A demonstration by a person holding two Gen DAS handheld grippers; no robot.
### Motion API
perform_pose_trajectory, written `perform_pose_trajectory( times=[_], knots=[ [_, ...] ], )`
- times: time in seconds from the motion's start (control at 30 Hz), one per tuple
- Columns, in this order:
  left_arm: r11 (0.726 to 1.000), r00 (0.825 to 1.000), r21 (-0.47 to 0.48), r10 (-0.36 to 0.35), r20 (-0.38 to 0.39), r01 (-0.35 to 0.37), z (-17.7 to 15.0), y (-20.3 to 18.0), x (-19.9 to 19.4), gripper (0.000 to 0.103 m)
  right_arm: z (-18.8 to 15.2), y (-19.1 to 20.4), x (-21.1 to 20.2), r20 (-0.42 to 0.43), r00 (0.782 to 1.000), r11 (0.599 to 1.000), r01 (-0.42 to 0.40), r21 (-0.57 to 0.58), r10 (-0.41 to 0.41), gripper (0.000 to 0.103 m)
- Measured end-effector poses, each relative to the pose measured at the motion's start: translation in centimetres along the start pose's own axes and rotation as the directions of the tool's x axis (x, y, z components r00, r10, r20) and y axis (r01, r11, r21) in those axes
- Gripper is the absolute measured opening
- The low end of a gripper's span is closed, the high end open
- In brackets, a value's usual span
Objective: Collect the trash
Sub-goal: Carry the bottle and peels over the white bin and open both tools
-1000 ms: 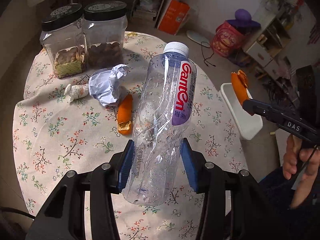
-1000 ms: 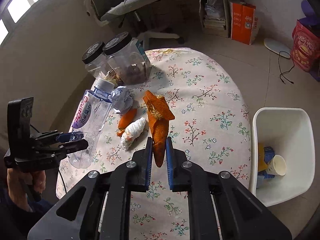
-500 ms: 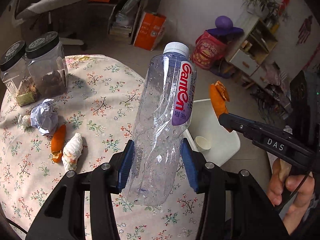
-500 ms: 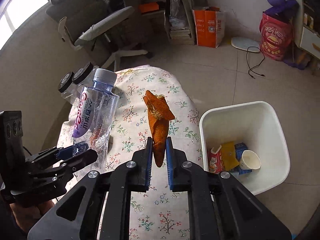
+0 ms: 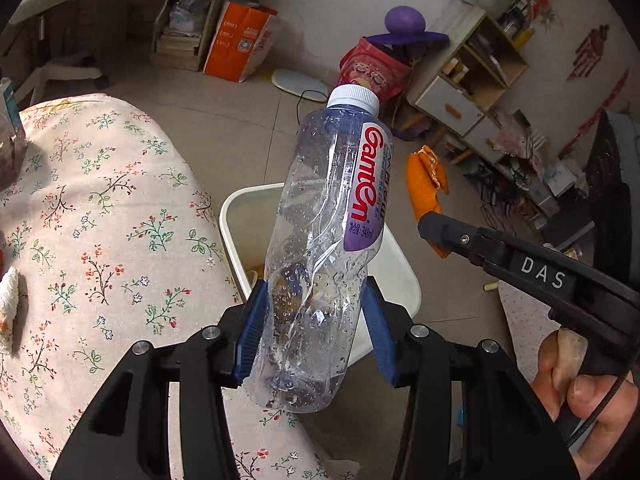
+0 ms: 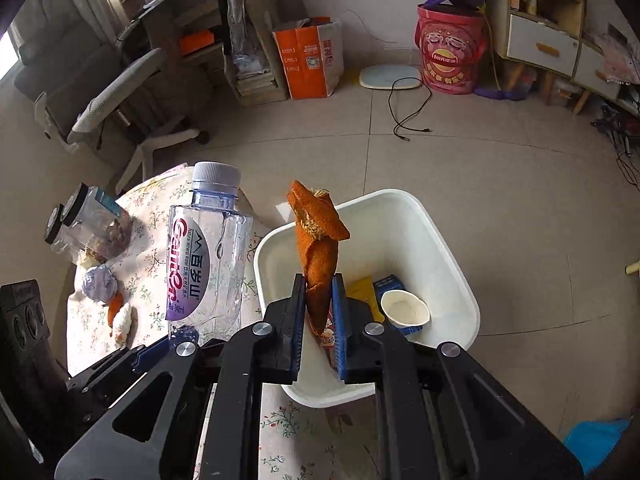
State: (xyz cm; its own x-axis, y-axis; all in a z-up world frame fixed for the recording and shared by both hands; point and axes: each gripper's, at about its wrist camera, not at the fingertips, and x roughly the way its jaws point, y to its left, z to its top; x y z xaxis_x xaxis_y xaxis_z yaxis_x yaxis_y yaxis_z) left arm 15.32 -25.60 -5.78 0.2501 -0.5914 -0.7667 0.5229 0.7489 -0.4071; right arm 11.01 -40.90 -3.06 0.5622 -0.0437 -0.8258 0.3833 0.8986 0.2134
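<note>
My left gripper [image 5: 314,328] is shut on a crumpled clear plastic bottle [image 5: 324,248] with a white cap, held upright over the table's edge next to the white bin [image 5: 236,216]. The bottle also shows in the right wrist view [image 6: 208,256]. My right gripper [image 6: 318,316] is shut on an orange peel [image 6: 318,240], held above the white bin [image 6: 436,248]. The peel also shows in the left wrist view [image 5: 424,184].
The bin holds a paper cup [image 6: 404,308] and packets. On the floral tablecloth [image 5: 100,220] lie a crumpled paper ball [image 6: 98,282], another peel piece [image 6: 116,304] and a white wad [image 6: 122,320]. Two jars [image 6: 92,224] stand at the back.
Both grippers have swung right, from over the table to over the bin beside it, each still holding its item.
</note>
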Motion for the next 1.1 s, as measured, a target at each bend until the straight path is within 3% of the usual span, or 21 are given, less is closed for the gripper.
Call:
perform_pose_trajectory(
  times=[0.1, 0.17, 0.2, 0.23, 0.27, 0.87, 1.1],
  knots=[
    [0.999, 0.999, 0.006, -0.034, -0.018, 0.034, 0.0, -0.8, 1.5, 0.048, 0.2, -0.7, 0.8, -0.025, 1.0, 1.0, 0.006, 0.012, -0.006, 0.013],
    [0.997, 0.996, -0.003, -0.078, -0.045, 0.078, -0.1, -1.0, 2.4, 0.049, 0.3, -1.0, 1.3, -0.04, 0.998, 0.999, 0.04, 0.013, -0.04, 0.022],
    [0.997, 0.996, -0.01, -0.075, -0.039, 0.075, -0.1, -1.0, 2.6, 0.054, 0.3, -1.1, 1.4, -0.039, 0.998, 0.998, 0.058, 0.014, -0.058, 0.036],
    [0.998, 0.998, -0.013, -0.063, -0.026, 0.063, -0.1, -0.9, 2.5, 0.063, 0.3, -1.2, 1.3, -0.032, 0.997, 0.998, 0.067, 0.017, -0.066, 0.04],
    [0.998, 0.998, -0.01, -0.056, -0.014, 0.056, -0.1, -0.9, 2.4, 0.064, 0.3, -1.2, 1.2, -0.026, 0.997, 0.997, 0.068, 0.024, -0.068, 0.042],
    [0.999, 0.999, -0.031, 0.034, 0.025, -0.033, -0.2, 4.2, -2.5, 0.064, 0.8, 0.3, 1.0, 0.002, 1.0, 0.999, 0.021, 0.03, -0.021, 0.044],
    [0.993, 0.993, -0.065, 0.103, 0.051, -0.1, -0.4, 7.4, -5.4, 0.064, 1.1, 2.2, 0.9, 0.023, 1.0, 1.0, -0.008, 0.01, 0.008, 0.047]
  ],
)
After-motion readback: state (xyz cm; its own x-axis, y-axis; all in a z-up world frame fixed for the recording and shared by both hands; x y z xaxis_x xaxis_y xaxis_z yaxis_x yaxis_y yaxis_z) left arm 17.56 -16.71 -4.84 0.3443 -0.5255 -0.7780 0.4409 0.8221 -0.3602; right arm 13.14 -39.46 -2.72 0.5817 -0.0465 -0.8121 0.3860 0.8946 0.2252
